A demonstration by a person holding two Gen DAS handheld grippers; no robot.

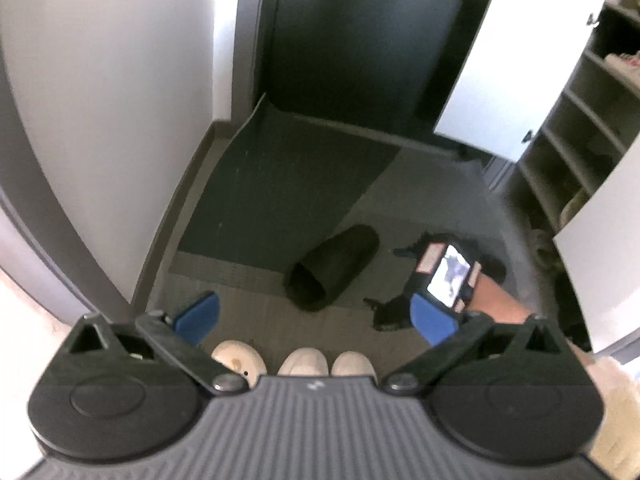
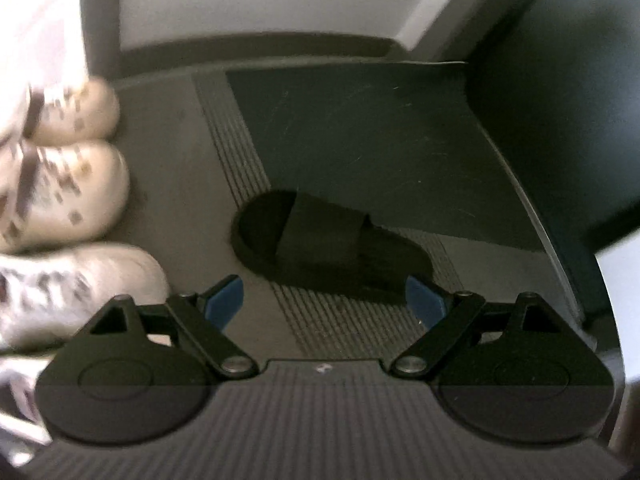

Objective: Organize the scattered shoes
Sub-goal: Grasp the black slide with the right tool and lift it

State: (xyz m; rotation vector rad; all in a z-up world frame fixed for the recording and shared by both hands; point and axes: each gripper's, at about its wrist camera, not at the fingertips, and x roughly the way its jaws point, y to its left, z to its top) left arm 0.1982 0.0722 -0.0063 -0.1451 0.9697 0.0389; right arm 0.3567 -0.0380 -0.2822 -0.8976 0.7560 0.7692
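A black slide sandal (image 2: 332, 244) lies on the ribbed grey floor, partly on a dark mat (image 2: 360, 140). My right gripper (image 2: 324, 300) hangs over it, open, its blue pads wide apart. The sandal's heel end sits close to the right pad (image 2: 424, 300), and nothing is pressed between the pads. In the left wrist view the same sandal (image 1: 334, 268) lies ahead of my open, empty left gripper (image 1: 316, 318). A lit screen (image 1: 446, 276) on the right gripper's back, and a forearm behind it, show just right of the sandal.
Three pale shoes (image 2: 80, 196) stand in a row at the left; their toes (image 1: 304, 362) show below my left gripper. A shoe cabinet (image 1: 576, 152) with several shelves stands at the right, its white door (image 1: 516, 60) swung open. A dark door and white walls close the far side.
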